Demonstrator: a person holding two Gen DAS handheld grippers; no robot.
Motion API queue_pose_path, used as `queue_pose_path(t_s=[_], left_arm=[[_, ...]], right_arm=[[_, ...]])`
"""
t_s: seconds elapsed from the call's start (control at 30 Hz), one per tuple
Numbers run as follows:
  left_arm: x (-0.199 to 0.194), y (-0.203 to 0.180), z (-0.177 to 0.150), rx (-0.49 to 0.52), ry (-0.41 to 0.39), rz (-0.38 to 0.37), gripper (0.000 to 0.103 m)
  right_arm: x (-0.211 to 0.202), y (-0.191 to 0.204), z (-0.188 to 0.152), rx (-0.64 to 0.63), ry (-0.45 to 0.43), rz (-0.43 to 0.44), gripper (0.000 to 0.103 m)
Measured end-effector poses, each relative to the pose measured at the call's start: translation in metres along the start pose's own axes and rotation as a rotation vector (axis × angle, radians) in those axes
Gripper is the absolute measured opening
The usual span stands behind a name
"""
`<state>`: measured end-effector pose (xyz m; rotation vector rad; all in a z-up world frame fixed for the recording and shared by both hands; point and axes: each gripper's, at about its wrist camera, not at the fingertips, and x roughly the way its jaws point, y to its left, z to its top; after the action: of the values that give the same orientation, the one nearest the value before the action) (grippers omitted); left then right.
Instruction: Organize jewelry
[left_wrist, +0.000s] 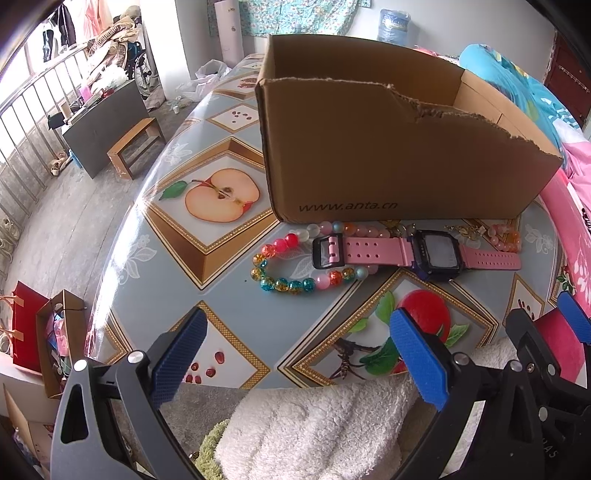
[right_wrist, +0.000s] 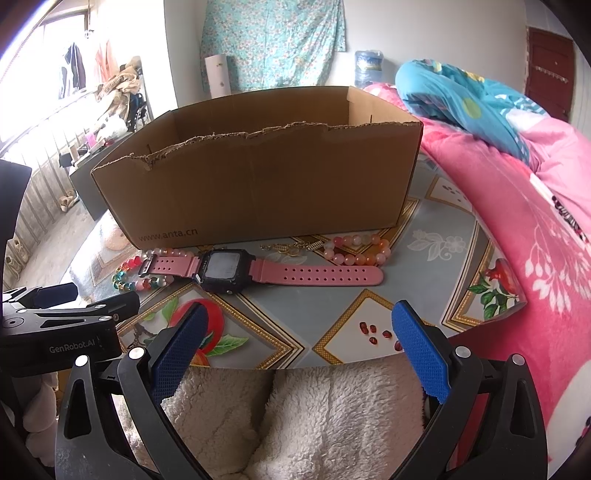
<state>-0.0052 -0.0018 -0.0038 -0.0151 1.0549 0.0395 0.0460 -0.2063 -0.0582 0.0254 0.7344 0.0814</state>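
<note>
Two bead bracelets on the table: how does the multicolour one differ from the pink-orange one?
The multicolour bracelet mixes teal, amber, red and pale pink beads; the pink-orange bracelet stays in pink, orange and white tones. The multicolour bracelet lies under the pink watch at its buckle end, while the pink-orange bracelet sits by the strap's holed tail, beside a thin gold chain. Both lie flat in front of the cardboard box, not yet in it.
</note>
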Motion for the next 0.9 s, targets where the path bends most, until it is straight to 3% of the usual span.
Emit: queue_pose_path(t_s=[0.9], left_arm=[[-0.0025,0.0000,-0.0002,0.000,-0.001,0.003,0.097]], right_arm=[[-0.0017,-0.0002,0.0005,0.002,-0.004,0.003,0.095]])
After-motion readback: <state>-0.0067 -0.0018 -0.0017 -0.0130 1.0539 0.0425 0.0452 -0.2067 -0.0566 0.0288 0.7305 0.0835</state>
